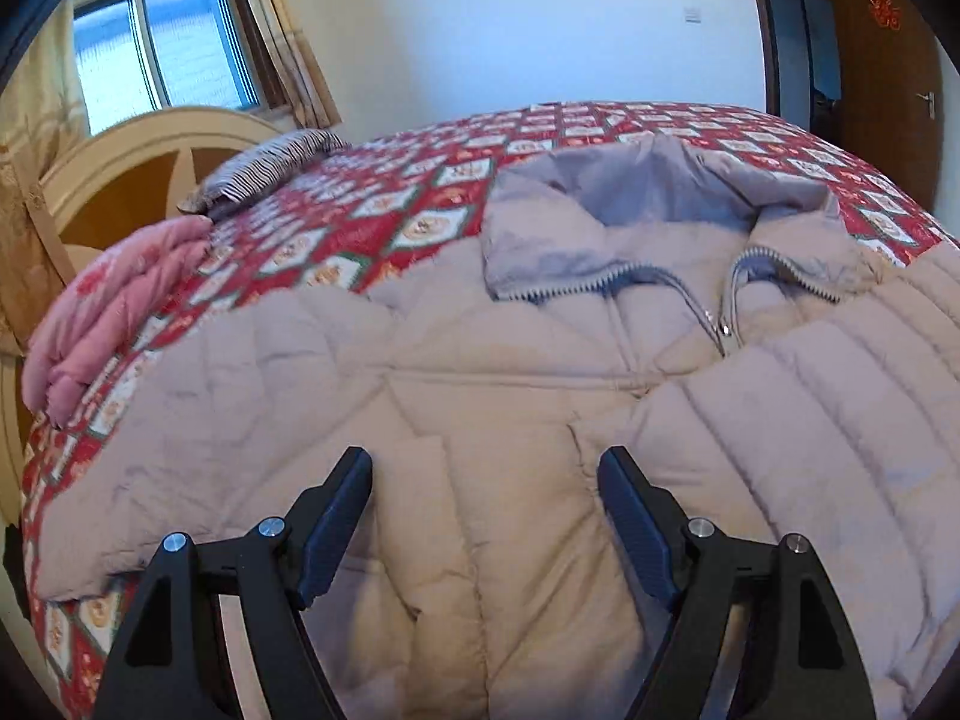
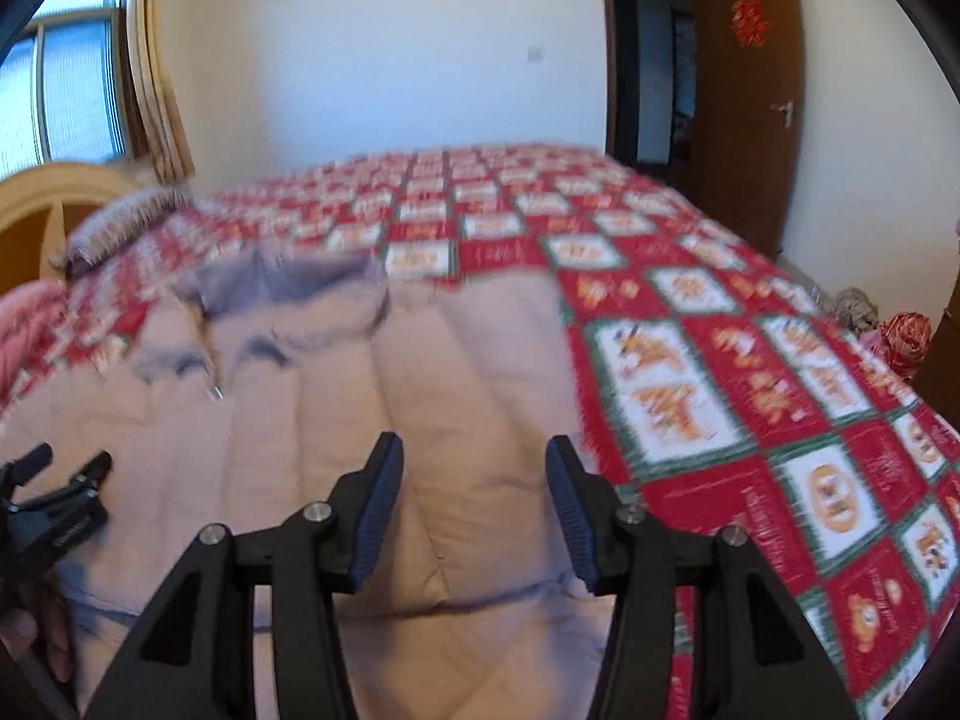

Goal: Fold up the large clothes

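A large beige quilted puffer jacket (image 1: 480,372) lies spread flat on the bed, collar and grey lining (image 1: 654,192) at the far side, zipper (image 1: 720,324) partly open. My left gripper (image 1: 486,468) is open and empty, hovering over the jacket's front near the lower middle. In the right wrist view the jacket (image 2: 372,396) fills the left and middle, blurred. My right gripper (image 2: 474,456) is open and empty above the jacket's right edge. The left gripper (image 2: 66,468) shows at the far left of that view.
The bed has a red, white and green patterned cover (image 2: 750,396). A folded pink quilt (image 1: 114,312) and a striped pillow (image 1: 270,168) lie at the left by the cream headboard (image 1: 138,150). A brown door (image 2: 756,102) stands open at the right.
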Tool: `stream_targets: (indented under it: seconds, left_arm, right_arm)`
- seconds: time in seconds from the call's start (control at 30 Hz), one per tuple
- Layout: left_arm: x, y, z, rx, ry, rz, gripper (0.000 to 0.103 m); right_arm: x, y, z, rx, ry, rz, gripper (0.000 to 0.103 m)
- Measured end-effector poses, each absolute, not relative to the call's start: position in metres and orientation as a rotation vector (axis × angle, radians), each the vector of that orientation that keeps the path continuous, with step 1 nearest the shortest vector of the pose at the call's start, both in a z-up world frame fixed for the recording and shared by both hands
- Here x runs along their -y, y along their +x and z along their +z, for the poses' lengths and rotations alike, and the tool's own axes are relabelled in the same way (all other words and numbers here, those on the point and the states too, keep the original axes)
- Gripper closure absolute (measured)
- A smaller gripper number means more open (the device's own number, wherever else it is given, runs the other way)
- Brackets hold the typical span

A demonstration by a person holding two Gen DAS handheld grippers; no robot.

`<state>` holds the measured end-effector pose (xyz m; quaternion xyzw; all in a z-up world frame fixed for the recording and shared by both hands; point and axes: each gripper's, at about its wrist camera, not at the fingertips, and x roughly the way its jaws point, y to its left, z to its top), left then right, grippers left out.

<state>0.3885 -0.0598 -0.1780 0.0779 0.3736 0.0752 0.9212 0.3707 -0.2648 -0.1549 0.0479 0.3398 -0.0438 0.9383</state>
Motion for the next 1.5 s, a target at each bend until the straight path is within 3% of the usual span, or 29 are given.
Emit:
stream_targets:
  seconds: [0.2, 0.43, 0.63, 0.8, 1.5]
  left_arm:
    - [0.057, 0.4, -0.191, -0.817, 0.124, 0.14, 0.013]
    - [0.055, 0.404, -0.196, -0.838, 0.113, 0.147, 0.009]
    - [0.052, 0.403, -0.197, -0.833, 0.096, 0.144, 0.007]
    - [0.048, 0.405, -0.197, -0.843, 0.075, 0.132, 0.007]
    - [0.041, 0.403, -0.195, -0.842, 0.054, 0.116, 0.006]
  right_arm:
    - [0.27, 0.373, -0.192, -0.799, 0.089, -0.117, 0.048]
    - [0.259, 0.378, -0.198, -0.826, 0.02, -0.152, 0.046]
    - [0.263, 0.378, -0.2, -0.821, 0.037, -0.165, 0.042]
    - [0.273, 0.38, -0.205, -0.846, 0.094, -0.188, 0.028]
    - [0.275, 0.382, -0.208, -0.85, 0.092, -0.207, 0.024]
